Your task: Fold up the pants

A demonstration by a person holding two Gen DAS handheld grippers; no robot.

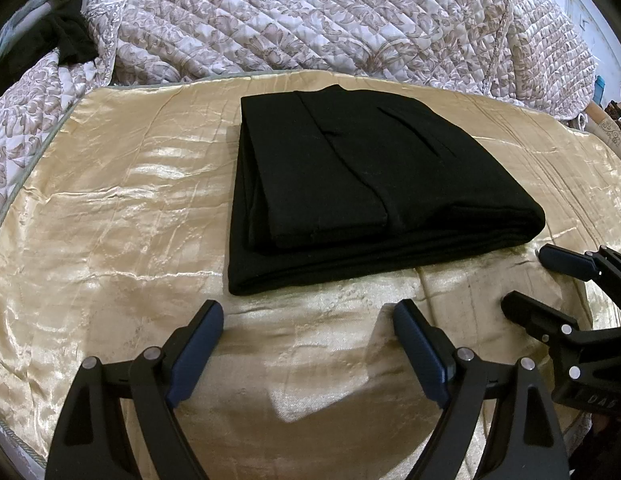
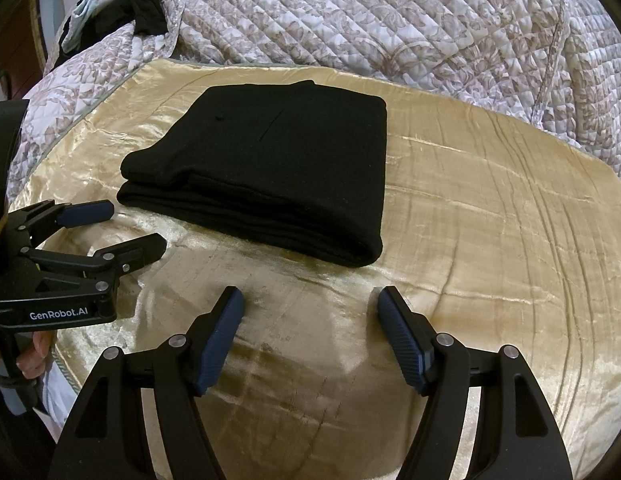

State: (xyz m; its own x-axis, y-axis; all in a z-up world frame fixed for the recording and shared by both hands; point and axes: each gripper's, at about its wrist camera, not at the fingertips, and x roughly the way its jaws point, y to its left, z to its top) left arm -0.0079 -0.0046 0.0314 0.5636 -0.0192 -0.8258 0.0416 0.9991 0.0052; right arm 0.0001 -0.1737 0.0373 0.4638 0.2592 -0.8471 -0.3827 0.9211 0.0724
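Your left gripper hangs closest to the lens, its blue-padded jaws spread wide with nothing between them, only the gold satin cloth below. Just beside it, your right gripper is likewise spread wide and empty, poised over the same cloth. Both point down toward the near edge of the black pants, which lie ahead of them, folded into a thick, neat rectangle in several layers on the satin; neither gripper touches the fabric. Beyond the satin a quilted floral bedspread is bunched up, with a dark garment on its far left.
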